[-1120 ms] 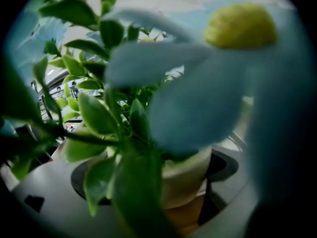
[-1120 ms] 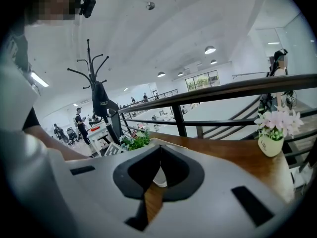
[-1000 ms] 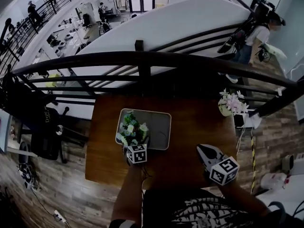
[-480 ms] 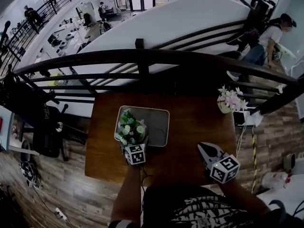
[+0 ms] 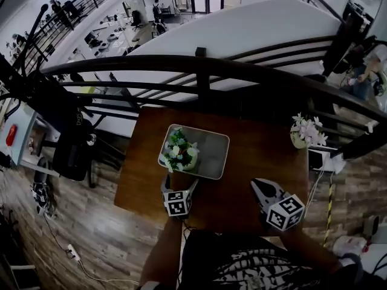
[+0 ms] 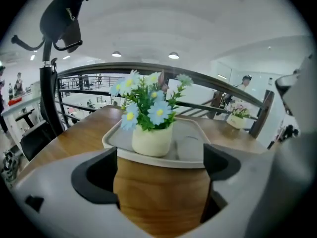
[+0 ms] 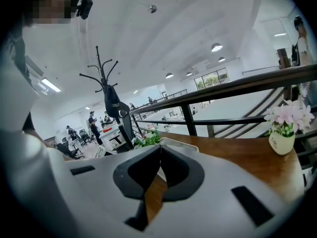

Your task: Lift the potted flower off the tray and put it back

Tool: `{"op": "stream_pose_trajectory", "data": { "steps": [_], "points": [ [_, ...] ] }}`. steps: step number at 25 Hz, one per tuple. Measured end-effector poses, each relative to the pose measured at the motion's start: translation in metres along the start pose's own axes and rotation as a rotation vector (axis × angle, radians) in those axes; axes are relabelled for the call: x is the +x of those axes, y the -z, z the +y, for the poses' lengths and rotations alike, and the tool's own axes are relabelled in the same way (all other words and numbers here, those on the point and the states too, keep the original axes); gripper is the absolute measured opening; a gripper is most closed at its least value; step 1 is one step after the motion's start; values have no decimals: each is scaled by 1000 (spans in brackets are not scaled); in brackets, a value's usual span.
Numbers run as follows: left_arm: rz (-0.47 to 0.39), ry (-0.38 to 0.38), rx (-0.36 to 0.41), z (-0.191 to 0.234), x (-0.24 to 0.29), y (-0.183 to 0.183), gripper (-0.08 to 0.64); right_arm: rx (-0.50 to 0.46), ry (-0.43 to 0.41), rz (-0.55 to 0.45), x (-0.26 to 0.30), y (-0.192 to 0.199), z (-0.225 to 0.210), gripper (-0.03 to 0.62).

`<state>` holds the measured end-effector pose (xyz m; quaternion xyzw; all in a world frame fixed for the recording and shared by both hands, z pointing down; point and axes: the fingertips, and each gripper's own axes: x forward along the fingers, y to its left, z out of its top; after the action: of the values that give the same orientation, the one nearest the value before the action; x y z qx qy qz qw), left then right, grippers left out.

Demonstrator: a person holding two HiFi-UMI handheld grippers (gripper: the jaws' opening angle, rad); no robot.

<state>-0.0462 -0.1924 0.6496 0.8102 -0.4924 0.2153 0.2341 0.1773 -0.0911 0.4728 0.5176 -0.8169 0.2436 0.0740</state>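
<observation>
The potted flower (image 5: 181, 156) stands at the left end of the tray (image 5: 216, 157), so I think it is already put back. The left gripper (image 5: 179, 185), just in front of the tray, has just been opening; its jaws are wide apart over bare table (image 5: 242, 204). The right gripper (image 7: 159, 155), off to the tray's right, is closed and empty. Only the left gripper view shows the flower's cream pot side.

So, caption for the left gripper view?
Left gripper, jaws just opened and empty, faces the potted flower on its tray.
</observation>
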Motion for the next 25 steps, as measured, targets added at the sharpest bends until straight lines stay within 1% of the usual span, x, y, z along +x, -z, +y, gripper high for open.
{"op": "stream_pose_trajectory", "data": {
  "steps": [1,2,3,5,7,9,10,12,14,21,25],
  "points": [
    [-9,5,-5,-3,-10,0,549,-3,-14,0,1,0,4,-2],
    [-23,-2,-6,-5,-21,-2,480,-8,-28,0,3,0,8,-2],
    [-44,-18,-7,-6,-34,-4,401,-13,-42,0,5,0,12,-2],
    [-103,-59,-18,-6,-59,-12,204,-23,-68,1,8,1,20,-2],
    [-155,-92,-51,-9,-84,-19,149,-30,-88,2,9,1,27,-2],
    [-188,-136,-104,-8,-108,-22,61,-46,-110,1,10,1,35,-2],
    [-206,-156,-135,-7,-121,-23,32,-57,-122,0,11,0,40,-2],
    [-243,-178,-195,-7,-143,-28,11,-80,-151,-5,11,-2,49,-2],
    [-280,-179,-229,-13,-161,-35,9,-100,-179,-8,12,-1,54,-2],
    [-392,-176,-232,-34,-216,-59,8,-145,-239,-12,10,9,73,-2],
    [-392,-178,-215,-49,-228,-60,8,-214,-258,-24,7,7,85,-2]
  ]
}}
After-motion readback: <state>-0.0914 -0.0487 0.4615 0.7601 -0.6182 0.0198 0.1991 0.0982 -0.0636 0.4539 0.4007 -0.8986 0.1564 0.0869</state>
